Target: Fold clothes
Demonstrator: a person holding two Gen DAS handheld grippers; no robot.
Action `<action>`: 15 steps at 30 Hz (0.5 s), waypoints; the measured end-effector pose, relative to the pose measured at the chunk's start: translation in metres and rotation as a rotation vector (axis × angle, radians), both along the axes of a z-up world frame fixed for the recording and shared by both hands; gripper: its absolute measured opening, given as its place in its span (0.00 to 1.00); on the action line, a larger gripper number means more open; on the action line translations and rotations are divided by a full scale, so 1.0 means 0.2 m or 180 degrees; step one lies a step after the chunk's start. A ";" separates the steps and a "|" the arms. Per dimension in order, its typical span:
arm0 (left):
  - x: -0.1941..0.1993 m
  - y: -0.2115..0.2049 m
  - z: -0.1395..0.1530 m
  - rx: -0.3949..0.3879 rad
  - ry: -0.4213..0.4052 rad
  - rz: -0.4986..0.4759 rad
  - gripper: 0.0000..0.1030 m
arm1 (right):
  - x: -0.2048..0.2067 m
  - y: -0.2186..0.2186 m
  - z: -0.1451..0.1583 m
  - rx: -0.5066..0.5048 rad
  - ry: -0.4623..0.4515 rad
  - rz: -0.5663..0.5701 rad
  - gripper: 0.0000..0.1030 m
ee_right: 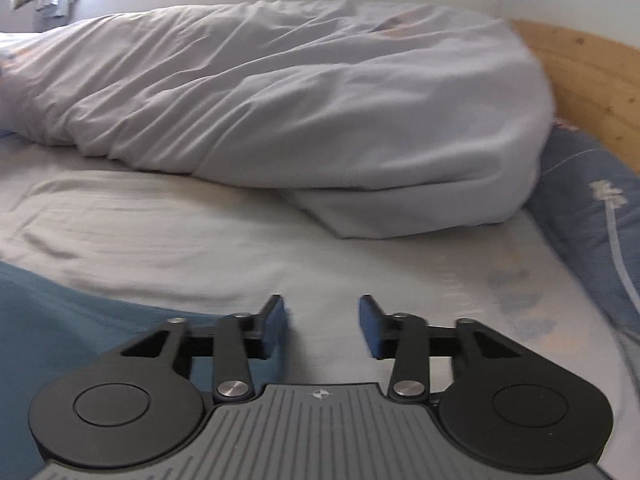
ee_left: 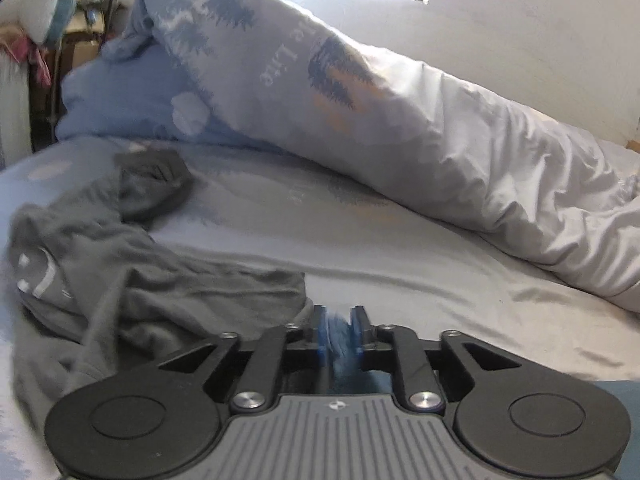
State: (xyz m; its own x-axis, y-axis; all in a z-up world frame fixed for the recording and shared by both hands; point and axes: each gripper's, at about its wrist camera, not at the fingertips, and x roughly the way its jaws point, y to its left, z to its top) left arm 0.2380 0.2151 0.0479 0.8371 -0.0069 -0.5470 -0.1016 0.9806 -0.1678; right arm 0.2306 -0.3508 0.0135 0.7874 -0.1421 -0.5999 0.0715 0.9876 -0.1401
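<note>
We read only white letters "e Life" on the pale blue tree-printed duvet (ee_left: 280, 60); its start is folded away.

Crumpled grey cotton shirt (ee_left: 160, 292): I see white print.
Pale blue duvet (ee_left: 300, 80): dark tree pattern.
Teal cloth (ee_right: 48, 320): plain.

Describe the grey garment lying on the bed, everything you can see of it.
The grey garment is a soft, jersey-looking piece, lying crumpled and unfolded on the pale bed sheet, left of the left tongs. A white printed mark shows near its left edge. One end trails toward a darker grey bunched part farther back, near the blue pillow; whether that is the same garment is unclear. Its near edge lies close beside the tongs, which do not hold it.
</note>
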 end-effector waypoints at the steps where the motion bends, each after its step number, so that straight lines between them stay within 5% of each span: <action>1: -0.02 0.00 0.02 0.0035 -0.0034 0.0005 0.27 | -0.03 -0.01 0.03 0.0024 -0.0049 -0.0052 0.49; 3: -0.07 0.02 0.08 0.0140 -0.0104 0.0088 0.60 | -0.09 -0.02 0.08 0.0071 -0.0148 -0.0155 0.53; 7: -0.21 0.10 0.25 0.0124 -0.0264 0.0234 0.64 | -0.23 -0.02 0.19 0.0202 -0.0357 -0.0285 0.61; 15: -0.70 0.19 0.55 -0.0038 -0.0402 0.0173 0.70 | -0.79 0.09 0.50 0.0683 -0.0601 0.0099 0.66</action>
State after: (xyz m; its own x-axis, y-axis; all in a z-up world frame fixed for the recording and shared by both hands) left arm 0.0976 0.2527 0.1588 0.8986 0.0346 -0.4374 -0.1320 0.9720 -0.1942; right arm 0.0722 -0.3320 0.1127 0.8899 -0.0018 -0.4561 0.0457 0.9953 0.0851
